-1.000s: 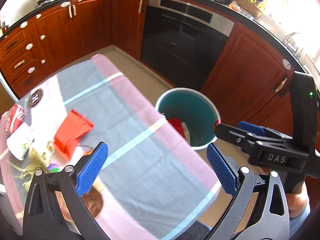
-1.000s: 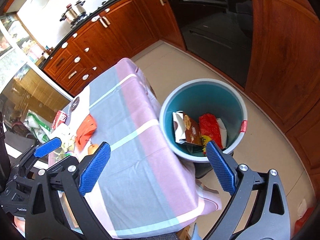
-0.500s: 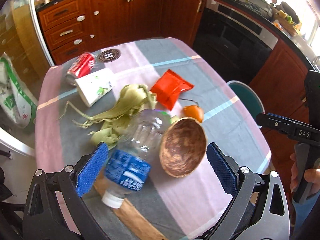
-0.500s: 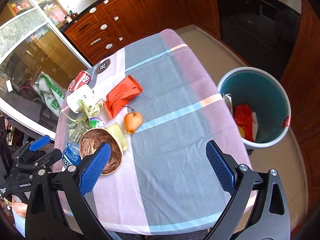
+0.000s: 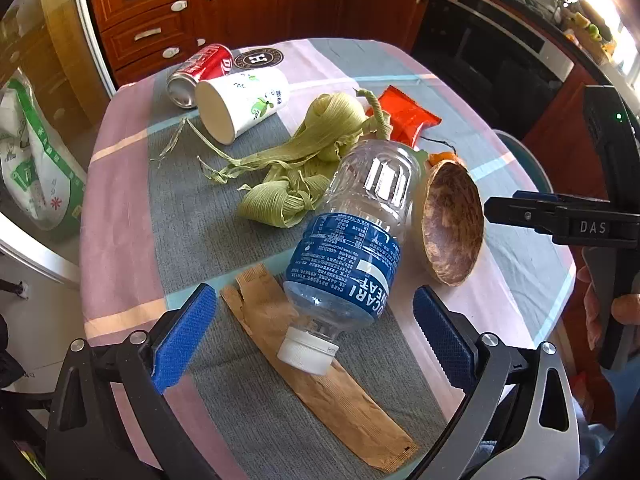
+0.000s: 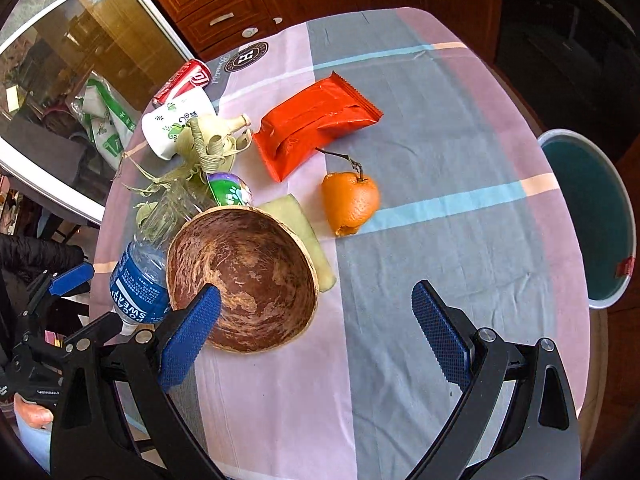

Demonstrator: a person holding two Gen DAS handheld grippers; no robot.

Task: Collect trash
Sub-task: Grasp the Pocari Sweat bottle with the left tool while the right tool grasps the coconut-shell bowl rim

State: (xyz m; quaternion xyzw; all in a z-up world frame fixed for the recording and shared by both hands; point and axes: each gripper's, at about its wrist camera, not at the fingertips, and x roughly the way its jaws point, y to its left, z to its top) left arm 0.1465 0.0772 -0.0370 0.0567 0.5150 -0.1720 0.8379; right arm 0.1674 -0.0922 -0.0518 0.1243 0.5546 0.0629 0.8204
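Left wrist: both grippers gape empty; bottle [image 5: 352, 240] hides what looks like orange peel [image 5: 440, 157].

You're getting bright daylight blowing out the corner above the oven [image 5: 500, 46], glare is bouncing off the plastic bottle [image 5: 360, 228], and fisheye warping is bending everything around it. Focus is staying sharp.

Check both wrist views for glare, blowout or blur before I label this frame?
Left wrist: the top-right corner by the window is blown out white, and the plastic bottle carries bright specular highlights, though its label stays readable. Right wrist: even light, the orange peel and red wrapper sharp, reflections on the glass door. Both show strong fisheye bending at the edges; no motion blur.
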